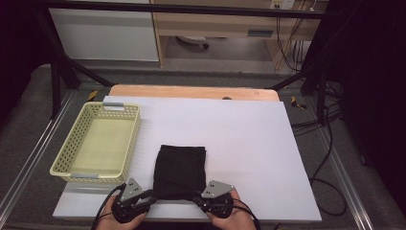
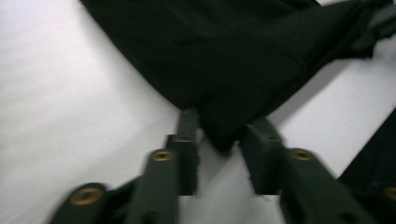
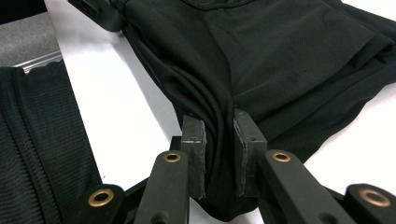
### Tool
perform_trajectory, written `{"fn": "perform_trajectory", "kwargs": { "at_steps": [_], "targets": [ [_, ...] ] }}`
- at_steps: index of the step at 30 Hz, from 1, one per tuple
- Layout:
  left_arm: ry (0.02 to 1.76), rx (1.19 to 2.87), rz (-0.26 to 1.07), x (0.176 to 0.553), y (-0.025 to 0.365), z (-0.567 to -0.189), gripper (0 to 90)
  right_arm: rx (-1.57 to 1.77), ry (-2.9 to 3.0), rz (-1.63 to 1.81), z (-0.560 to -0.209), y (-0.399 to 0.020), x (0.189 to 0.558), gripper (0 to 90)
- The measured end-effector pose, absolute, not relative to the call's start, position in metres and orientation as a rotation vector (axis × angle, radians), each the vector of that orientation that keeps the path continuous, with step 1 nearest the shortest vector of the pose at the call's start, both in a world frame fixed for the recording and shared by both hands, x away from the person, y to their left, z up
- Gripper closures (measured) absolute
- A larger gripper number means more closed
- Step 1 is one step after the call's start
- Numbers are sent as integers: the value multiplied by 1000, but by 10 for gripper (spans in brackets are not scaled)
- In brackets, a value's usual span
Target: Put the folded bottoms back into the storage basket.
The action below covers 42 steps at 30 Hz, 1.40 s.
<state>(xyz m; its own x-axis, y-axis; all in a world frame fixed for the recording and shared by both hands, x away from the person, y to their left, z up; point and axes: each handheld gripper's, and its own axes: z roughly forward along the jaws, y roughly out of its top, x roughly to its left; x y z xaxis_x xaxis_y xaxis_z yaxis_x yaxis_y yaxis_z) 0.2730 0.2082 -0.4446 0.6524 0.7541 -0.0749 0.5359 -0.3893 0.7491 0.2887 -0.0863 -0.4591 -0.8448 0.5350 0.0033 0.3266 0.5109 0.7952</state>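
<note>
A black folded garment (image 1: 179, 171) lies flat on the white table (image 1: 249, 139), just in front of the person and near the table's front edge. It forms a rectangle whose long axis runs away from the person, toward the far side of the table. Its near short edge faces the person, and both grippers sit at that edge, one at each near corner.

The left gripper (image 1: 149, 196) is at the near left corner. In the left gripper view, a pointed corner of the garment (image 2: 224, 70) dips between the two black jaws, which stand a little apart with fabric in the gap; whether they actually pinch it cannot be told from this blurred view.

The right gripper (image 1: 197, 197) is at the near right corner. In the right gripper view, its jaws are clamped onto a bunched fold of the garment (image 3: 280, 60), with the cloth gathered tightly between the pads (image 3: 193, 149).

Both hands are equally near the garment, which extends straight ahead of them. A likely next move is lifting this near edge and carrying it forward along the long axis.

A pale yellow perforated basket (image 1: 62, 163) stands to the left of the garment, near but not touching it, beside the left gripper
</note>
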Motion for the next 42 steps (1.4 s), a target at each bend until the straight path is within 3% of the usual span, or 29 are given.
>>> {"fn": "perform_trajectory", "kwargs": {
  "at_steps": [4, 15, 25, 36, 42],
  "targets": [
    [986, 2051, 362, 270, 207, -435, 373, 730, 2508, 1247, -459, -87, 289, 773],
    [963, 1960, 476, 282, 191, -397, 184, 731, 2507, 1248, -460, -87, 289, 773],
    [1023, 1917, 590, 333, 175, -389, 184, 738, 2507, 1250, -459, -87, 289, 774],
    [1158, 1945, 593, 390, 156, -422, 296, 737, 2512, 1252, -459, -87, 289, 773],
    [1166, 1981, 639, 396, 154, -430, 299, 739, 2517, 1262, -459, -88, 289, 772]
  ]
}}
